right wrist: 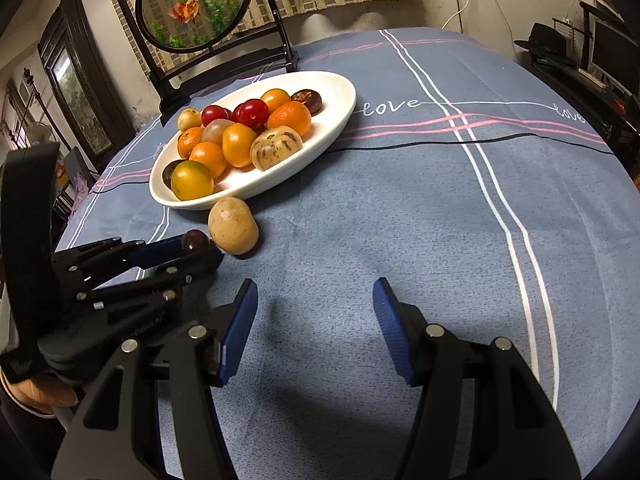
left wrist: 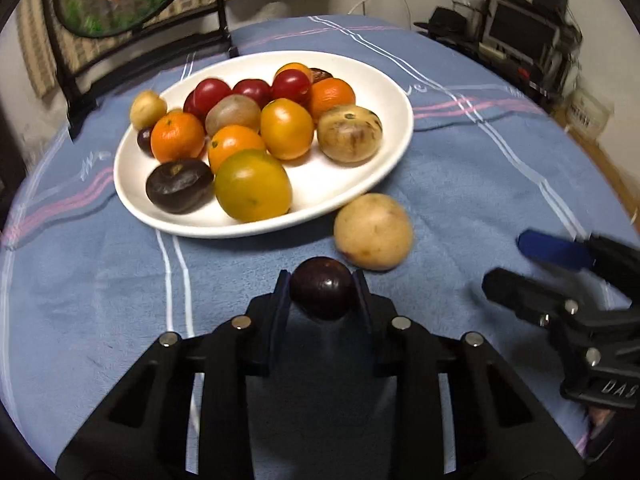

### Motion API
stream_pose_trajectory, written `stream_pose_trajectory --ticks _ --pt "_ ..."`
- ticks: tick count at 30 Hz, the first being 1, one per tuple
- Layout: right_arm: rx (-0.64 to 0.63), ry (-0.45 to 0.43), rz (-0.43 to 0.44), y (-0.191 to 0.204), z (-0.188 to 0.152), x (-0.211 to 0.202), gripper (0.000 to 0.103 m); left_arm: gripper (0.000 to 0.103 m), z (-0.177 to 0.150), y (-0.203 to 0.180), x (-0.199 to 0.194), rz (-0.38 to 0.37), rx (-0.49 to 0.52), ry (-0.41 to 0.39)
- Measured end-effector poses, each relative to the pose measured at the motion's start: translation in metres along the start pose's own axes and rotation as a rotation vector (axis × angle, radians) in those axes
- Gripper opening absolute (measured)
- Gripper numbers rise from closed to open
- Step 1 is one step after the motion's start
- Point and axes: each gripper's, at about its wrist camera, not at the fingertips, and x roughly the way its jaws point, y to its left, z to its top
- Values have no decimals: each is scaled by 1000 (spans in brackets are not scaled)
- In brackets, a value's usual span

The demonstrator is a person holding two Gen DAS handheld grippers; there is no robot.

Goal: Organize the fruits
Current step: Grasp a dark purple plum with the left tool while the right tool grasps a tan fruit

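Note:
My left gripper [left wrist: 321, 280] is shut on a small dark purple fruit [left wrist: 321, 293], held just above the blue cloth in front of the white plate [left wrist: 360, 184]. The fruit [right wrist: 195, 240] and left gripper [right wrist: 200, 246] also show in the right wrist view. The plate [right wrist: 332, 120] holds several oranges, red plums, brown and dark fruits. A tan round fruit [left wrist: 373, 232] lies on the cloth beside the plate's near rim; it also shows in the right wrist view [right wrist: 233, 226]. My right gripper [right wrist: 316, 328] is open and empty, low over the cloth; it shows at the right of the left wrist view [left wrist: 520, 264].
A blue striped cloth [right wrist: 440, 220] covers the table. A round fish picture on a black stand [right wrist: 196, 4] stands behind the plate. A shelf with a monitor [left wrist: 520, 28] is beyond the table at the right.

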Motion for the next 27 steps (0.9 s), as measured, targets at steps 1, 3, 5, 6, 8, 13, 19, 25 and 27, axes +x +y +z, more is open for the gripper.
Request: stream_pose_trajectory --ticks 1,3,5,6,8,13,19,25,27 --pt "-7 2 -5 2 0 1 60 31 -1 -1 -1 -2 7 -2" --pt "-25 5 -15 5 1 2 60 31 -5 3 -5 -18 0 -5" --pt "-47 11 -26 10 4 4 60 31 -9 9 -13 -9 -10 -22" --pt "-60 13 -33 14 5 5 60 31 -11 11 -15 -4 -12 -30" --pt "-95 16 -40 23 8 9 60 31 -15 19 -22 0 -26 -43" --pt "-168 33 -54 47 19 25 60 31 -24 37 -38 3 -63 -64" --pt "-217 68 -51 70 30 47 61 31 -32 58 -45 8 -108 -66" --pt "-219 63 -134 76 38 60 59 31 -35 65 -47 3 -130 -67" --pt "-232 63 -140 77 37 62 44 31 -35 66 -46 -3 -133 -65"
